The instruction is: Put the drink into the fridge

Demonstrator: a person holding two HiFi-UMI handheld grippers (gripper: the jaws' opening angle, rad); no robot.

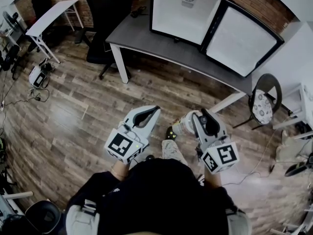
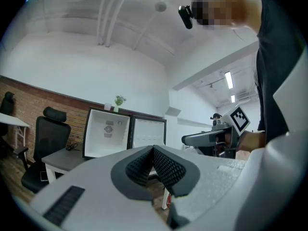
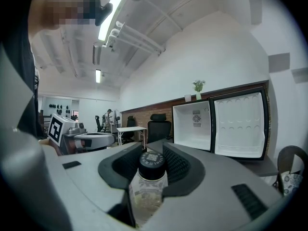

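The drink is a clear bottle with a black cap, lying between the pads of my right gripper, which is shut on it. In the head view the bottle pokes out to the left of the right gripper. My left gripper is shut with nothing in it, its pads meeting at the tip; it shows in the head view beside the right one. The small fridge stands on the grey desk ahead, white inside, with its door swung wide to the right.
A black office chair stands left of the desk, with a white table further left. A round-seated chair sits at the right. Cables and gear lie on the wood floor at the left. A small plant tops the fridge.
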